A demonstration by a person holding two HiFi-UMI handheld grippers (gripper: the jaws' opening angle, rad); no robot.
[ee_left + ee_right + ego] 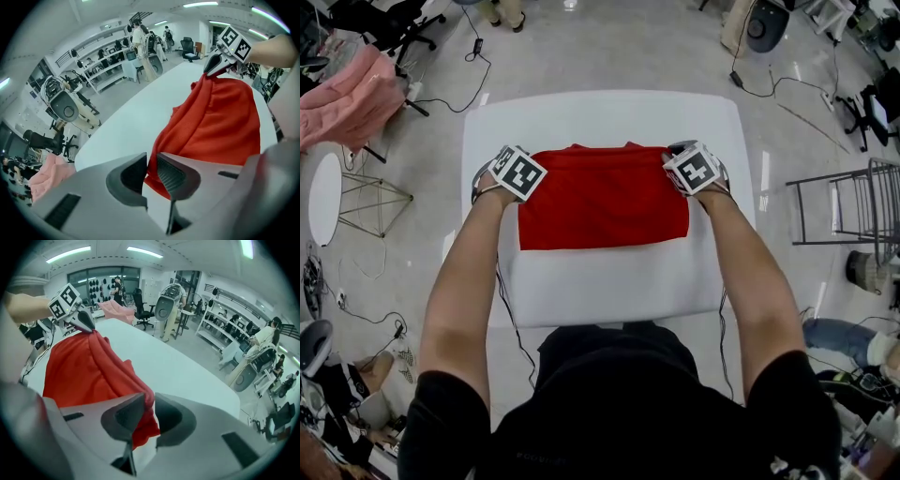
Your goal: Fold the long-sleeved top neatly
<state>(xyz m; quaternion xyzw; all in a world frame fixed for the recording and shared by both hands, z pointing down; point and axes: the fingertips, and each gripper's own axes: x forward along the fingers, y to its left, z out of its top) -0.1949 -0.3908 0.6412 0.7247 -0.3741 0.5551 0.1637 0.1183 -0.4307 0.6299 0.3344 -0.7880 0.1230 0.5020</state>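
Note:
A red long-sleeved top (pixel 605 202) lies folded into a rectangle across the middle of a white table (pixel 609 281). My left gripper (pixel 525 161) is at its far left corner and my right gripper (pixel 673 159) is at its far right corner, both pointing steeply down. In the left gripper view, red cloth (pixel 220 122) runs up between my jaws (pixel 151 173), pinched in a narrow gap. In the right gripper view, the cloth's edge (pixel 79 371) sits between that gripper's jaws (pixel 149 416). Each view shows the other gripper's tip (pixel 213 68) (pixel 86 324) holding the fabric in a raised peak.
A pink garment (pixel 347 98) hangs over a chair at the far left. A round white side table (pixel 323 192) stands left of the table, a metal rack (pixel 853 206) to the right. Cables trail over the floor. People and machines stand in the background.

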